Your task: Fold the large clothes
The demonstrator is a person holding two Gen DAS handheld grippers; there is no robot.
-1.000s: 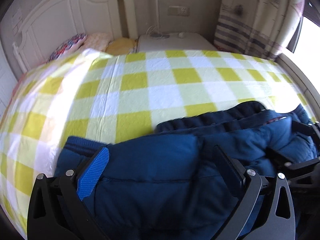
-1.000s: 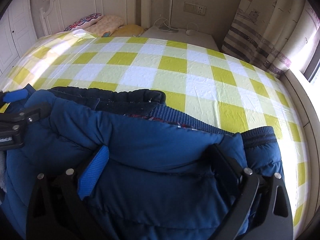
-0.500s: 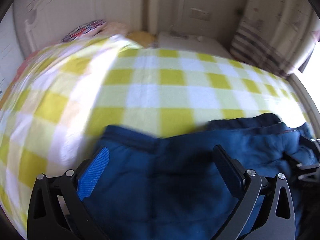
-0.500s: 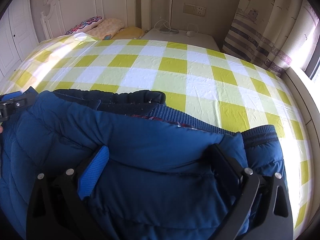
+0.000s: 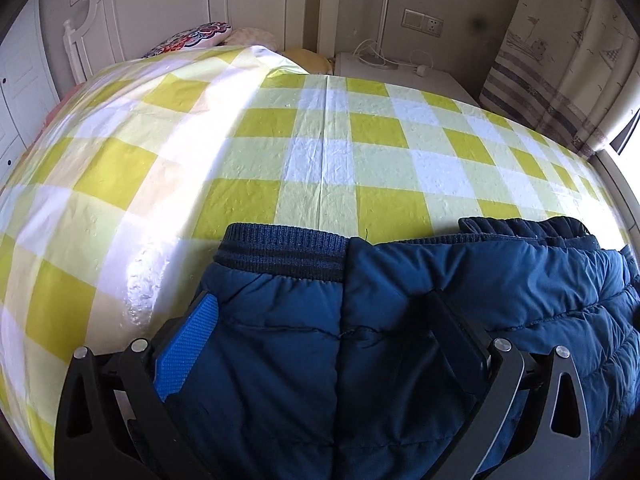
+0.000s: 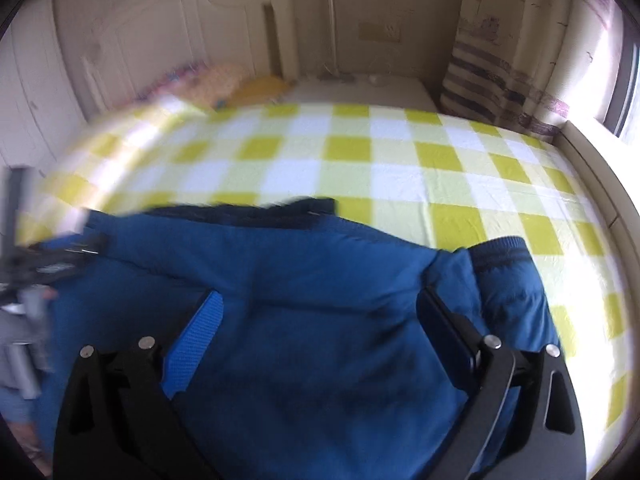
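Lying bunched at the near edge of the bed, the navy puffer jacket (image 5: pixel 440 320) shows a ribbed cuff (image 5: pixel 280 252) turned toward the headboard, with its darker collar or lining (image 5: pixel 520 226) peeking out along the far rim. In the right wrist view, which is blurred, the jacket (image 6: pixel 300 300) looks gathered into a thick bundle, a second ribbed cuff (image 6: pixel 500 256) hanging off its right side.

The left tool (image 5: pixel 324 340) has its fingers spread wide apart, with quilted fabric filling the space between them; whether it actually pinches any cloth I cannot tell. The right tool (image 6: pixel 320 328) sits the same way, fingers wide and padding between them, grip equally unclear. Both seem placed at opposite ends of the bundle, probably so the bulky garment can be shifted and squared as one piece.

Beneath it spreads the yellow-and-white checked bedcover (image 5: pixel 320 152), smooth and bare beyond the jacket. Pillows (image 5: pixel 192 38) rest against the white headboard (image 5: pixel 160 4), and a striped curtain (image 5: pixel 552 72) hangs at the right.
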